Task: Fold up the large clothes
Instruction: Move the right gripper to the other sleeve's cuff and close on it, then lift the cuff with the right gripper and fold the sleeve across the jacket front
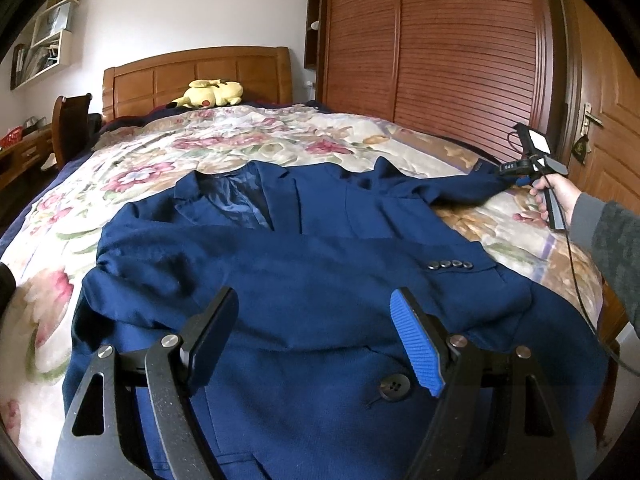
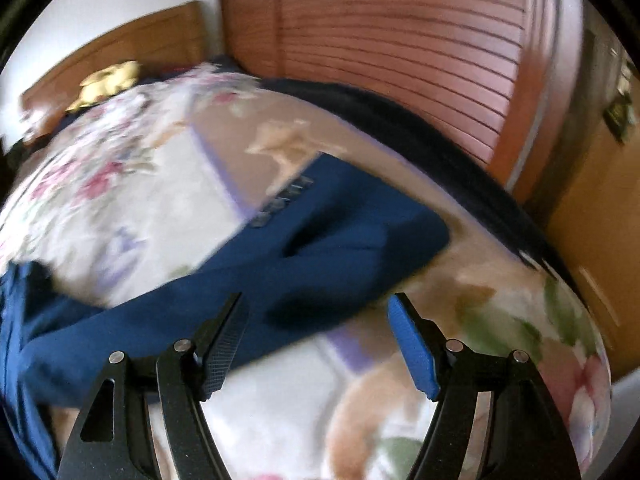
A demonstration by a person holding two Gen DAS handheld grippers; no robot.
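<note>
Navy blazer [image 1: 304,280] spread front-up on floral bedspread [image 1: 168,152], one sleeve [image 2: 320,240] stretched aside. Left tongs [image 1: 314,340] and right tongs [image 2: 318,340] wide apart, gripping nothing.

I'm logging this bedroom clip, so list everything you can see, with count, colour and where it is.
Suit jacket: one, navy blue, spread front-up on the bed, one sleeve folded across the chest, the other stretched toward the wardrobe side.
Quilt: one, cream with pink flowers, covering the bed.
Plush toy: one, yellow, lying at the headboard.
Headboard: one, orange-brown wood, far end of the bed.
Wardrobe: one, reddish wood with slatted doors, beside the bed.
Door: one, brown wood, past the wardrobe.
Wall shelf: one, white, upper wall.
Left gripper: open, above the jacket's lower front.
Right gripper: open, near the outstretched sleeve.
</note>
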